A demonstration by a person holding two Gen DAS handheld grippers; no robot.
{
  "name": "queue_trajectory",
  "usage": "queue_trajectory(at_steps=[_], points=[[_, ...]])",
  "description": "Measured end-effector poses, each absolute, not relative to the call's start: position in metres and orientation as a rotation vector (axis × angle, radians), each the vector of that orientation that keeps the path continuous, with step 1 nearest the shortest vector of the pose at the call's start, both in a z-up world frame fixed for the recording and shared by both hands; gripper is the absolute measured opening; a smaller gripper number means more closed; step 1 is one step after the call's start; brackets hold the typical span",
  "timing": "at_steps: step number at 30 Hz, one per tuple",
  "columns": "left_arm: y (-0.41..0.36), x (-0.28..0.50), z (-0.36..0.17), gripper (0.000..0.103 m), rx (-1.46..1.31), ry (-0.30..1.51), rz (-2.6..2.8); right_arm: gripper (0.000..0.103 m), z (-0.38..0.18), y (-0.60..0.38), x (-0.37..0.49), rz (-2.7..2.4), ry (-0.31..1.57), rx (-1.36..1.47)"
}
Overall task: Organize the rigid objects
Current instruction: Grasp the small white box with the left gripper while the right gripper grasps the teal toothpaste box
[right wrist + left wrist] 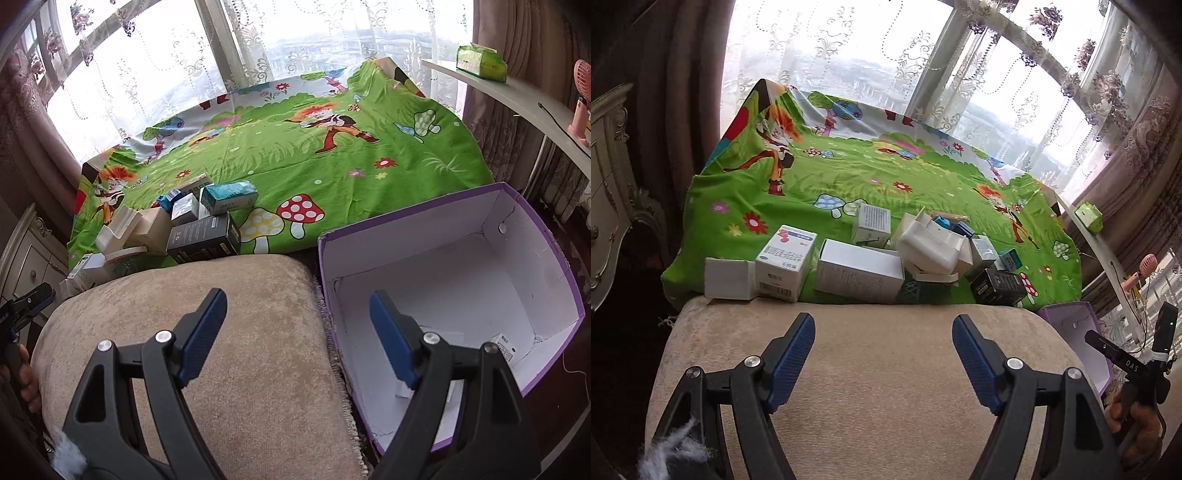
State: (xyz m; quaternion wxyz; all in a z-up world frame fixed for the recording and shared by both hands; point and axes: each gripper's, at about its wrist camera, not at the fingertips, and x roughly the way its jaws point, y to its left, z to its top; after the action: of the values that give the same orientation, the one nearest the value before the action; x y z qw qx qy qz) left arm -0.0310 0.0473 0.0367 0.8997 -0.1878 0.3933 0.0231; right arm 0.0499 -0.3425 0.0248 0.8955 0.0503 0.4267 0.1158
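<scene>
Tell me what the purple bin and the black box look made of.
Purple bin: looks like cardboard, matte white inside, with creased, cracked corners. Black box: likely printed carton, slightly glossy, with sharp folded edges.

bright lace-curtained window [849, 48], beige cushion [864, 369]

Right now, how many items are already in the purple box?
2 that I can make out: a small white box against the purple box's right wall, and a white item partly hidden behind the right gripper. More may be hidden there.
</scene>
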Motion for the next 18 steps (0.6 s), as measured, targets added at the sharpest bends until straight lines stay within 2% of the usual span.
queue_trajectory(at_steps=[8,18], points=[[0.09,-0.033,0.032,0.078,-0.354,0.854,0.176,0.082,0.021,-0.315,0.059,0.295,0.901,0.055],[0.136,-0.014,0.006,0.078,-0.402,0.99,0.274,0.082,0.014,-0.29,0.078,0.357,0.944,0.029]])
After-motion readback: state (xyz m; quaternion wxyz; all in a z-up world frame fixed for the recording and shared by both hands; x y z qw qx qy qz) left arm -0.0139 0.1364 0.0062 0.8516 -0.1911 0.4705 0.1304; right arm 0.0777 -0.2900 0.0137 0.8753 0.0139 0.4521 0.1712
